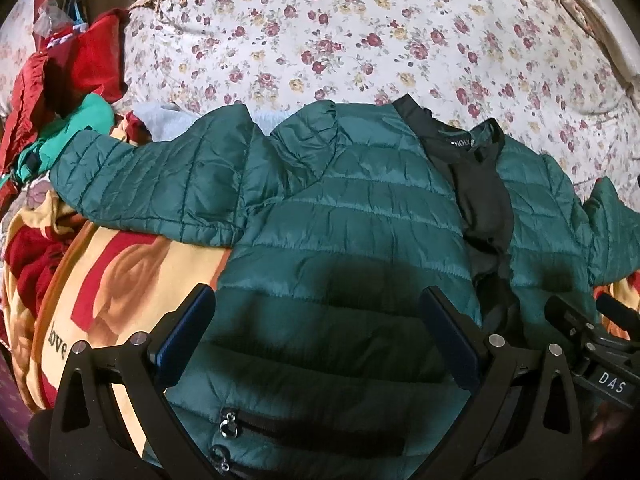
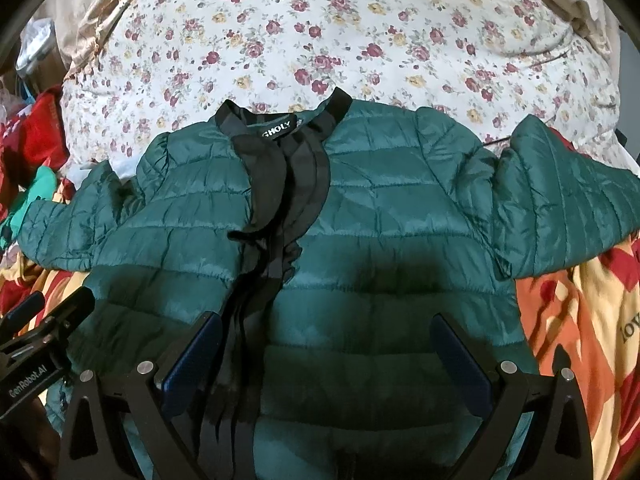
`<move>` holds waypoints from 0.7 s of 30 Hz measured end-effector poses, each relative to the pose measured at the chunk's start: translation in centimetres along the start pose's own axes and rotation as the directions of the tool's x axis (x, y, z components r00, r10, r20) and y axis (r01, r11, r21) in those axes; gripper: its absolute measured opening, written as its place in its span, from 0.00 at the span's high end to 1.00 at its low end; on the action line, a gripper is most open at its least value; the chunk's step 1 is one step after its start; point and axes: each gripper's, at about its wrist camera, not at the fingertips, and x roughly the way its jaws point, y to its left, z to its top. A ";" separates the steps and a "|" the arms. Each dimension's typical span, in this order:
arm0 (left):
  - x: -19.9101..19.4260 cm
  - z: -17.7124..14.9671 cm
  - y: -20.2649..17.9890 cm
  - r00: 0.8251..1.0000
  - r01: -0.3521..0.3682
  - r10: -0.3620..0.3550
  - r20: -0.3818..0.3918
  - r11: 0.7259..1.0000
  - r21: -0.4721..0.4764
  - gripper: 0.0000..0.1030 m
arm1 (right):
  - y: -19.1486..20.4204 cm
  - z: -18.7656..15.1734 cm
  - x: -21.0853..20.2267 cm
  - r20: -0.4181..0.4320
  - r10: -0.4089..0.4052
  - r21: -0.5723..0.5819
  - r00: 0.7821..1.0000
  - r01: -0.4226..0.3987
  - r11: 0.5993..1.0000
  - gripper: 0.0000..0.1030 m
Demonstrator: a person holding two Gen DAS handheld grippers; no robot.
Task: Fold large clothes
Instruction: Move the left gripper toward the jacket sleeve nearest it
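Hovering spread-wide over the jacket [image 1: 340, 216] — both tongs [image 1: 316, 340] [image 2: 328, 356].

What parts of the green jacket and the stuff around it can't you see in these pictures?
- Jacket bottom hem: cut off by the lower edge and covered by the open right gripper in the right wrist view.
- Right sleeve cuff: runs off the right edge there.
- Lower pocket zipper: partly behind the open left gripper in the left wrist view.
- Blanket word "love": cut short in the right view.
- Pile of red clothes: too crumpled to tell apart.
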 end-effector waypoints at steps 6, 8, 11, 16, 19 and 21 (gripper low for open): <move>0.4 0.6 -0.1 1.000 0.008 -0.008 0.009 1.000 -0.004 0.01 | -0.2 0.8 0.6 0.002 0.004 0.009 1.000 -0.004 1.000 0.00; 0.6 0.8 -0.2 1.000 0.009 -0.009 0.011 1.000 -0.003 0.01 | -0.1 0.9 0.9 0.001 0.005 0.004 1.000 -0.005 1.000 0.00; 0.8 1.1 -0.3 1.000 0.014 -0.014 0.015 1.000 0.000 0.01 | 0.0 1.1 1.2 -0.004 0.003 -0.006 1.000 -0.003 1.000 0.00; 1.4 1.5 -0.2 1.000 0.017 -0.017 0.012 1.000 -0.009 0.01 | 0.1 1.4 1.8 -0.007 0.005 -0.009 1.000 -0.005 1.000 0.00; 1.7 1.8 -0.1 1.000 0.017 -0.017 0.011 1.000 -0.015 0.01 | 0.2 1.6 2.1 -0.010 0.002 -0.014 1.000 -0.002 1.000 0.00; 1.9 2.0 -0.1 1.000 0.013 -0.013 0.013 1.000 -0.015 0.01 | 0.3 1.8 2.2 -0.011 0.001 -0.019 1.000 -0.001 1.000 0.00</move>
